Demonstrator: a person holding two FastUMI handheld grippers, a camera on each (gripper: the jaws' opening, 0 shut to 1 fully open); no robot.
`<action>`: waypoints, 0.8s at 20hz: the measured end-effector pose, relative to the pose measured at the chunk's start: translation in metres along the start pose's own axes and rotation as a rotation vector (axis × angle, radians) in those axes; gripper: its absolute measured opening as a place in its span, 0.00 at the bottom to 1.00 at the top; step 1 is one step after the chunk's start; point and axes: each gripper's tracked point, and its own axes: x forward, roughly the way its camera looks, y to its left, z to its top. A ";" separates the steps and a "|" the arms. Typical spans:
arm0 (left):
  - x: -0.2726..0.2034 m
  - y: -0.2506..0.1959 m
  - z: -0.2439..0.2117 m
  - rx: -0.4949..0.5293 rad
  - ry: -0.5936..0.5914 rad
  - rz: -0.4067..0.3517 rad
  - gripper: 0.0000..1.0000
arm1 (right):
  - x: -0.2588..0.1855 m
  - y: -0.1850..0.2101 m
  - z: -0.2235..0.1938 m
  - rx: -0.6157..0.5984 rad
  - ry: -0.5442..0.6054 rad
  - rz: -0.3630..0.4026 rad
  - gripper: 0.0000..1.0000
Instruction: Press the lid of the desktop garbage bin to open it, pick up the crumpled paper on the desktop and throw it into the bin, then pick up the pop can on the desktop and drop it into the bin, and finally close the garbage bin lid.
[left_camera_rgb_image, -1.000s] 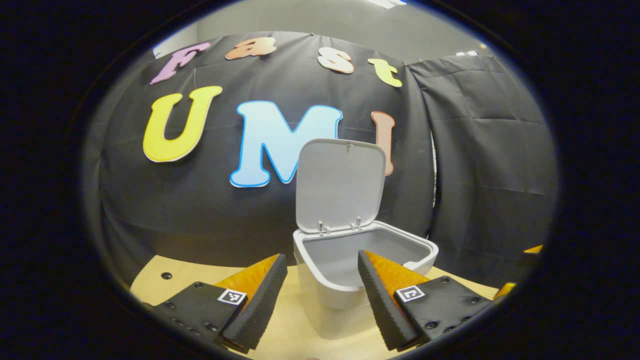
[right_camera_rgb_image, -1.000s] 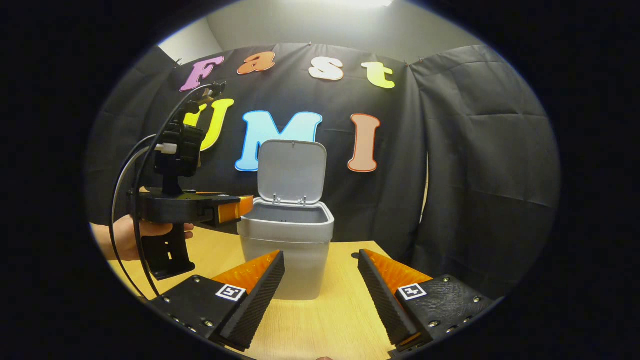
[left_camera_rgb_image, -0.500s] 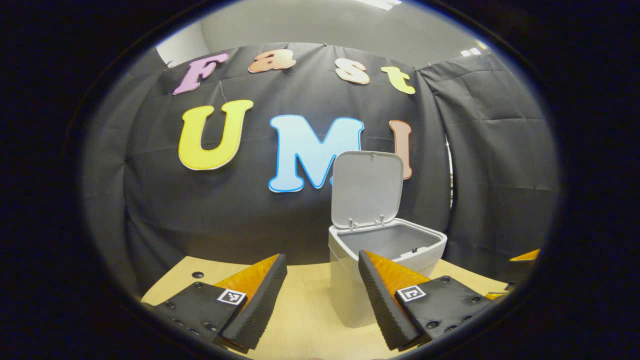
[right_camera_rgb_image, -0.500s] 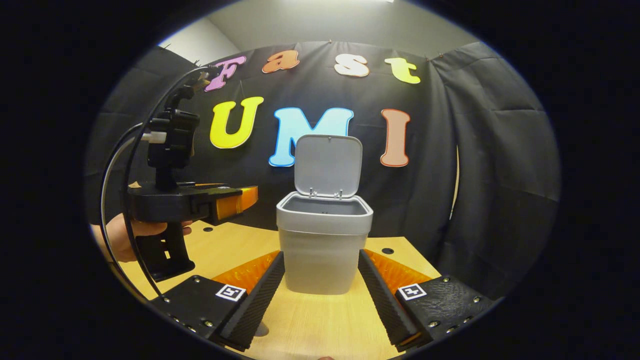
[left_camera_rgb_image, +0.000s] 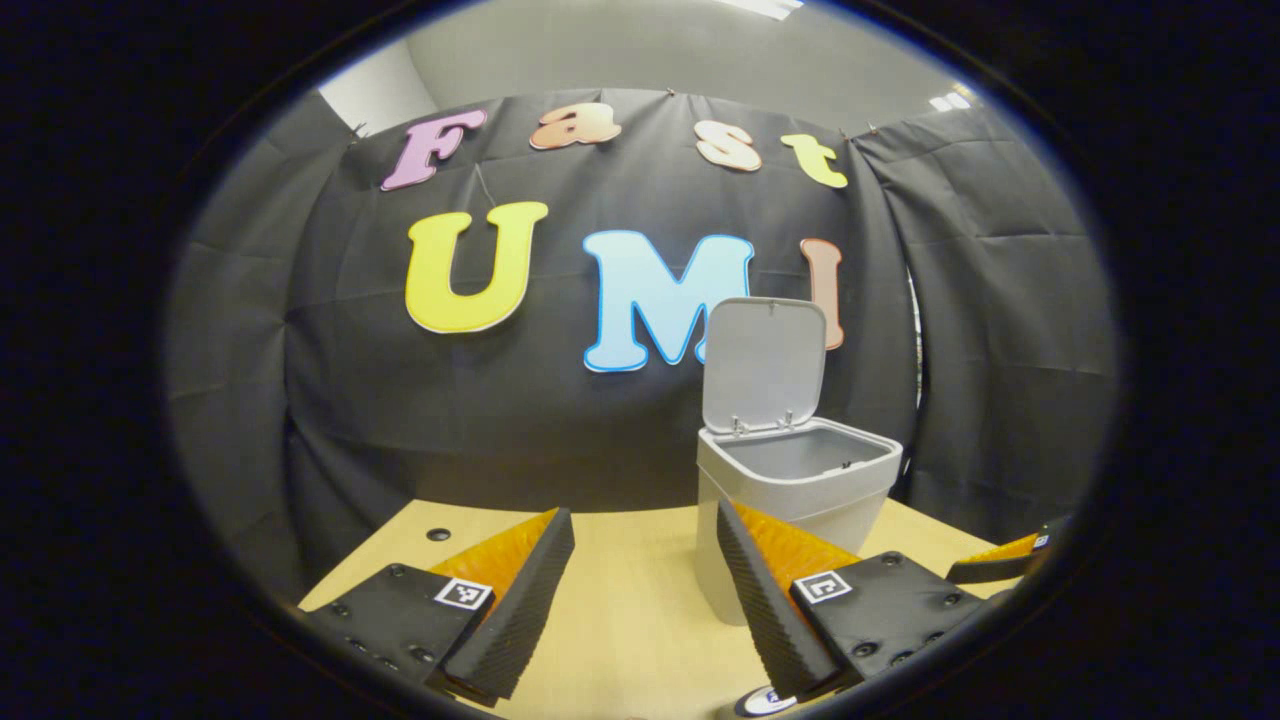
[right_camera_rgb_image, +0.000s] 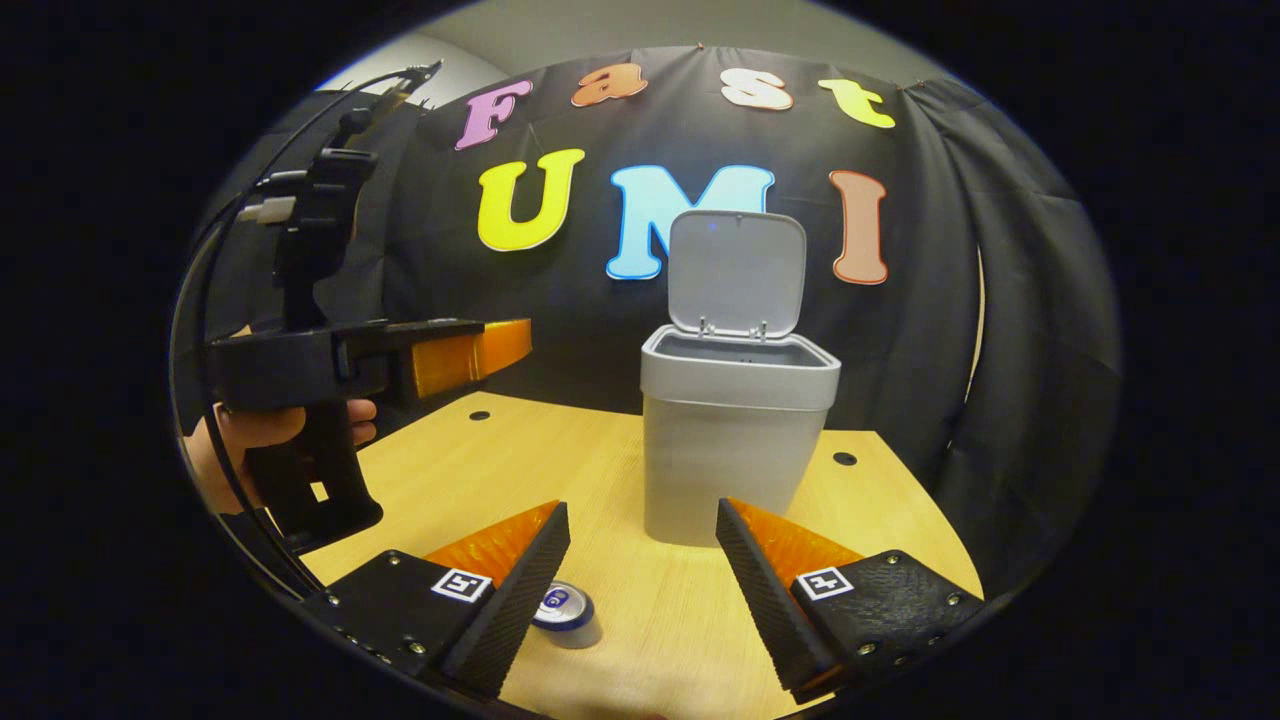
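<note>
Since the earlier frames both grippers have drawn back from the bin, so that a pop can (right_camera_rgb_image: 566, 612) has come into sight low in the right gripper view and the bin looks smaller in both views. The right gripper (right_camera_rgb_image: 640, 575) holds its fingers spread wide with nothing between them; the can lies on its side on the wooden desktop (right_camera_rgb_image: 560, 470), just beside the inner edge of the lower-left finger. Beyond the fingers, at the middle of that view, stands the grey garbage bin (right_camera_rgb_image: 735, 440), its lid (right_camera_rgb_image: 737, 272) raised upright at the back. In the left part of the same view a hand (right_camera_rgb_image: 262, 432) holds the left gripper (left_camera_rgb_image: 645, 585) above the desktop. In the left gripper view its own fingers are likewise wide apart and empty, and the open bin (left_camera_rgb_image: 795, 490) stands right of centre, behind the right-hand finger.
</note>
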 end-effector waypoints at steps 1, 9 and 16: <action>-0.004 0.004 0.000 0.003 -0.003 0.000 0.96 | 0.002 0.007 -0.004 0.005 0.017 0.011 0.95; -0.030 0.041 -0.010 0.010 -0.009 -0.040 0.96 | 0.017 0.049 -0.040 0.057 0.176 0.011 0.95; -0.044 0.052 -0.022 0.010 -0.014 -0.044 0.94 | 0.017 0.056 -0.068 0.024 0.297 0.002 0.95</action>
